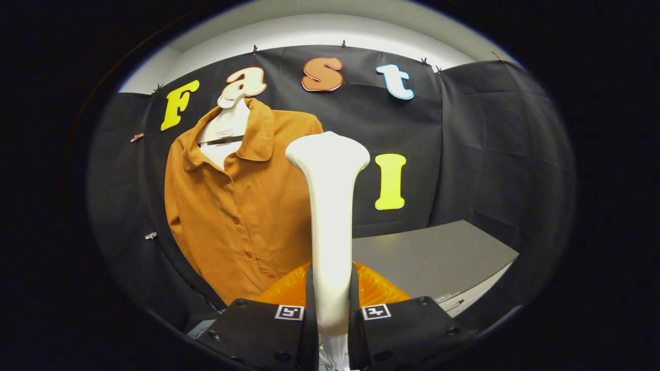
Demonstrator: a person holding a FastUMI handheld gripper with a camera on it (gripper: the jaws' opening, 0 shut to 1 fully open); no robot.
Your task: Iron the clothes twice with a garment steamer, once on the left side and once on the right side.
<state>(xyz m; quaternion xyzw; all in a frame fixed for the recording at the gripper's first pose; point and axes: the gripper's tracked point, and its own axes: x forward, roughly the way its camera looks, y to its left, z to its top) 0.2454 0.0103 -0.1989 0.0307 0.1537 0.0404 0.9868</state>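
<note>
A white garment steamer [330,206] stands upright between my fingers, its wide head at the top and its neck running down into the gripper [331,314], which is shut on its handle. An orange part of the steamer [379,288] bulges behind the fingers on both sides. Beyond and to the left hangs an orange-brown button-up shirt [237,206] on a white hanger [227,123] against the black cloth wall. The steamer head is to the right of the shirt's front and overlaps its right sleeve edge; how far in front of the cloth it is I cannot tell.
A grey table [433,252] lies to the right behind the steamer, with its front edge and a pale side panel [479,293] below. Black cloth walls close the booth on the left, back and right.
</note>
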